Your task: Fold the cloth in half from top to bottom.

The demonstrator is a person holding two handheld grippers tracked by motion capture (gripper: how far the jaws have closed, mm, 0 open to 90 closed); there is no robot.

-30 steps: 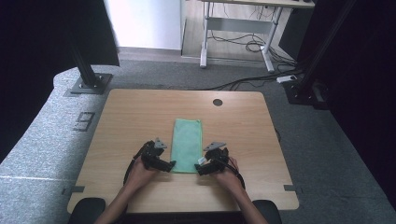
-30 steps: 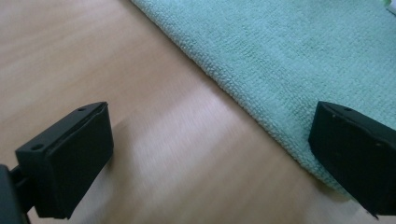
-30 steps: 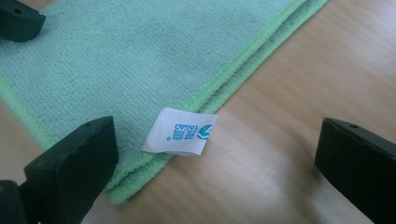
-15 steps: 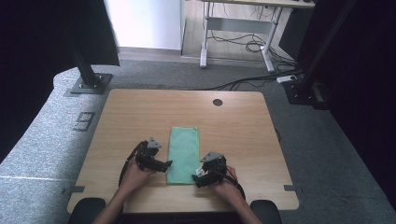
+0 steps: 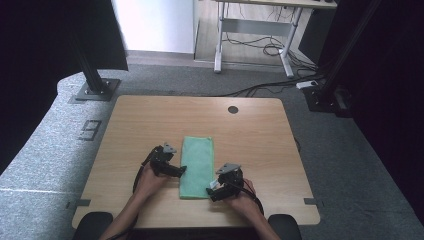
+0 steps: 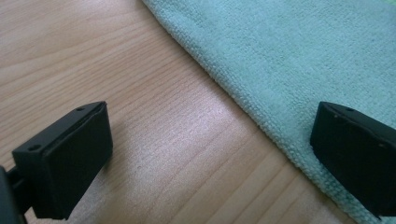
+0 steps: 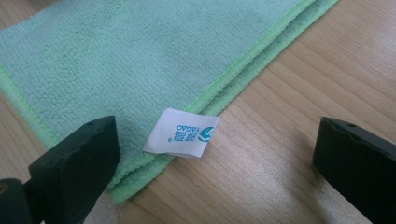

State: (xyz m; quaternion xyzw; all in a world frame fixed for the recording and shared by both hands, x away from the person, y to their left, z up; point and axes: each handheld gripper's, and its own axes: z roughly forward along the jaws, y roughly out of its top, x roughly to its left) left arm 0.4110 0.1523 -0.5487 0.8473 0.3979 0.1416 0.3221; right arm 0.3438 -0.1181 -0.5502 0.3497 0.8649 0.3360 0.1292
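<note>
A folded mint-green cloth (image 5: 197,166) lies flat on the wooden table (image 5: 250,135), long side running away from me. My left gripper (image 5: 181,171) is open at the cloth's left edge; in the left gripper view the cloth (image 6: 299,60) edge runs between the jaws, one jaw over wood, the other over the cloth. My right gripper (image 5: 212,192) is open at the near right corner. In the right gripper view the cloth (image 7: 140,60) shows two stacked layers and a white label (image 7: 181,133) lying between the jaws.
A round cable hole (image 5: 233,109) sits near the table's far edge. Black stand bases (image 5: 95,89) rest on the grey carpet beyond the table's far corners. A desk frame and cables (image 5: 260,45) stand farther back.
The cloth has slid toward the near edge of the table. Both hands have drawn back with it, the right one farther toward the near right corner.
</note>
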